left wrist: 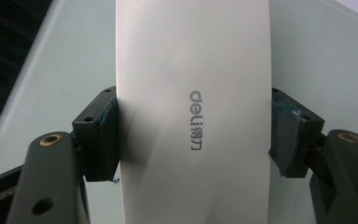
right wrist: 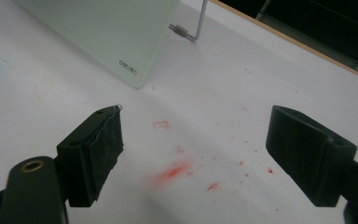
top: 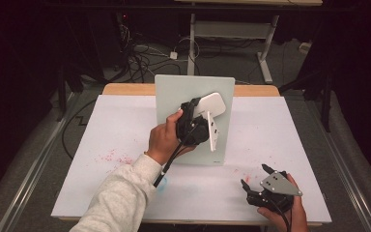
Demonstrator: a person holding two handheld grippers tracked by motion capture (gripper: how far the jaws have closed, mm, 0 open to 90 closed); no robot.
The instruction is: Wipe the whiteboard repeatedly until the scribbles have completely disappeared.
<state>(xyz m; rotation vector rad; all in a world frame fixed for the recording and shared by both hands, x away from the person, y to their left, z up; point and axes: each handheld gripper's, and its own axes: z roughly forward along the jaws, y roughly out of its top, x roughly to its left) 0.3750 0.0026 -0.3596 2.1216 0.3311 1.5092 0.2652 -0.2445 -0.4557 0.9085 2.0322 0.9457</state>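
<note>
High view: your left gripper [top: 200, 116] presses a white eraser [top: 209, 105] flat against the upright glass board [top: 174, 96], evidently so its felt face can wipe the surface. Its long axis runs obliquely, pointing up and to the right. Your right gripper [top: 255, 177] rests low on the table [top: 116, 130], apart from the board.

Left gripper view: 2 pads [left wrist: 103, 135] clamp the eraser [left wrist: 191, 116] across its narrow width; its length runs away from the camera.

Right gripper view: jaws spread wide, holding nothing, above red smudges [right wrist: 175, 171] near the board's corner [right wrist: 130, 65].
</note>
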